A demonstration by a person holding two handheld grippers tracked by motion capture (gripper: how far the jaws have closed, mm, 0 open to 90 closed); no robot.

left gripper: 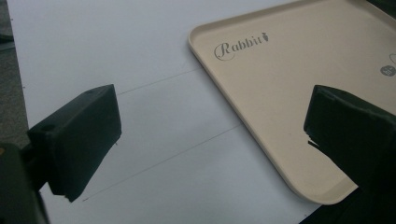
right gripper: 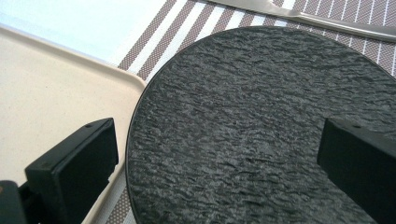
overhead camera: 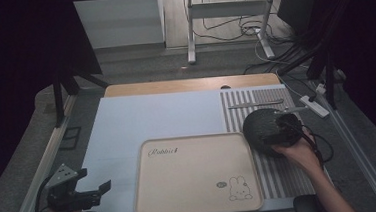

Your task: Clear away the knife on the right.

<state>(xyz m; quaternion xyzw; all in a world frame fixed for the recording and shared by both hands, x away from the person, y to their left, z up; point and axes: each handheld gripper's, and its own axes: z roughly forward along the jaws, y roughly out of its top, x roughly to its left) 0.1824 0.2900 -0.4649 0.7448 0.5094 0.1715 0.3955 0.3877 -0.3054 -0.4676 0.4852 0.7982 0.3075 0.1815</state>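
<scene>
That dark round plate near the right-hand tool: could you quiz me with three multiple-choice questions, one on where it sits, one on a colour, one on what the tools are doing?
1. Where does the dark textured plate lie?
A. in the middle of the tray
B. on the striped placemat, right of the tray
C. on the floor

2. What colour is the Rabbit tray?
A. beige
B. bright red
C. dark blue

3. How do the jaws of the left gripper stand?
A. shut on a knife
B. shut on the tray's rim
C. open, holding nothing

Answers:
1. B, since the high view shows the plate on the striped placemat beside the tray's right edge.
2. A, since the tray shows cream-beige in all three views.
3. C, since the left gripper view shows both jaws wide apart above the white sheet.
</scene>
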